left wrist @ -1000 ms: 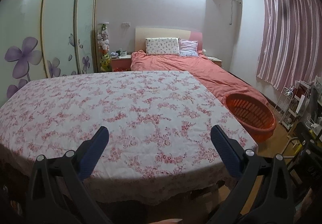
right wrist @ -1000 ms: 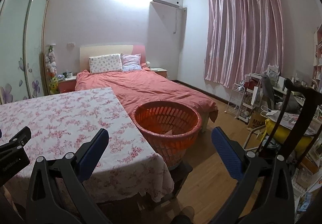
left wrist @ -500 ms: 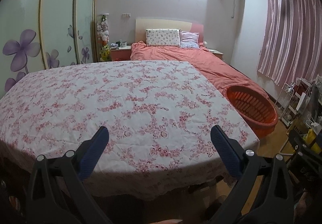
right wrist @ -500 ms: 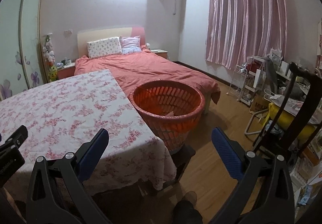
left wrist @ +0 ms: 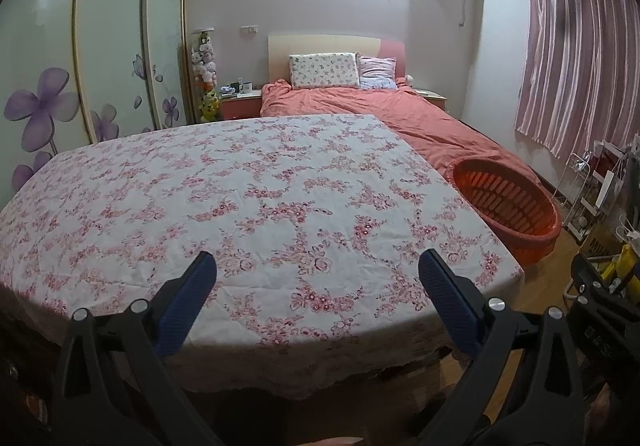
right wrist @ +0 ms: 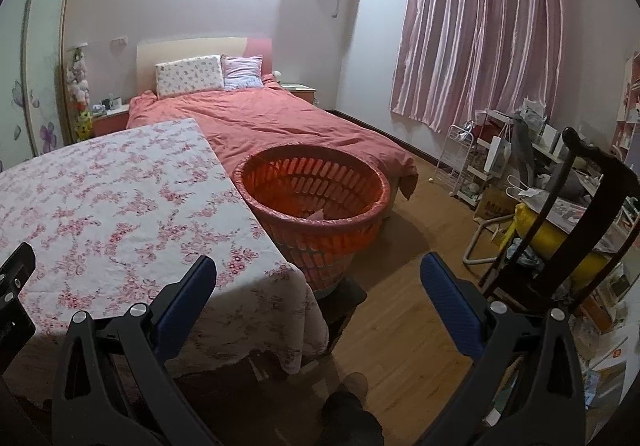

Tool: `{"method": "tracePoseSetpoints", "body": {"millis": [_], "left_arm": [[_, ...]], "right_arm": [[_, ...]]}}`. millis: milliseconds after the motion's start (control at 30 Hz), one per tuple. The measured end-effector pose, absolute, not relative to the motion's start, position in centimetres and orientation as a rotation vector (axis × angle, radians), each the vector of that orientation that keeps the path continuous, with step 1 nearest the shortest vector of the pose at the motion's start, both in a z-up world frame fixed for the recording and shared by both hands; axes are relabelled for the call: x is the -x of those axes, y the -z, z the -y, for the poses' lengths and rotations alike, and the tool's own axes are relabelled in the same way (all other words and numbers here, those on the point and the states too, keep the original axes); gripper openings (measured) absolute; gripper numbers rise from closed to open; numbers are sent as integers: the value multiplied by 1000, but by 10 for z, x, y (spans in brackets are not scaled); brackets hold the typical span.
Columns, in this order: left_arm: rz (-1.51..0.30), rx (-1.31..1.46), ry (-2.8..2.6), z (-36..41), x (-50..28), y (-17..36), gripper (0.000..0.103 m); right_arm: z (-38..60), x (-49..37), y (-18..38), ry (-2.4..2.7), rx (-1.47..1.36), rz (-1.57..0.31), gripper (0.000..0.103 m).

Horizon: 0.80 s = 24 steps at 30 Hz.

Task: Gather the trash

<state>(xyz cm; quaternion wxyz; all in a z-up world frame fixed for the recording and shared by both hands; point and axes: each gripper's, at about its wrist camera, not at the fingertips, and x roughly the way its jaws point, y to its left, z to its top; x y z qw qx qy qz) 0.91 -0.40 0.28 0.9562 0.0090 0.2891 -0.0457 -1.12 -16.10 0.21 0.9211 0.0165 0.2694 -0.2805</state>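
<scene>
At the bottom of each frame, the left gripper [left wrist: 316,278] and right gripper [right wrist: 318,280] hold ribbed blue pads on black plastic arms spread wide, gripping nothing. Beyond lies a quilted white table cover with pink flowers [left wrist: 240,197]. Centre of the right view, a round slotted orange plastic basket [right wrist: 320,238] holds a pale paper scrap [right wrist: 318,214]; behind it, a rumpled coral bed [right wrist: 280,117]

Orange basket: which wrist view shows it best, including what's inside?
The right wrist view. The orange basket shows whole beside the floral-covered table, its opening facing the camera, with a pale scrap at the bottom. The left wrist view catches only its rim and inner wall past the table's edge.
</scene>
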Motion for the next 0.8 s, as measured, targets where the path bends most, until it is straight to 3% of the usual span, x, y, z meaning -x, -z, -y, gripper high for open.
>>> {"method": "tracePoseSetpoints", "body": {"millis": [800], "left_arm": [[-577, -31, 133, 22, -9, -3, 99]], "right_arm": [[172, 10, -4, 597, -52, -551, 101]]}}
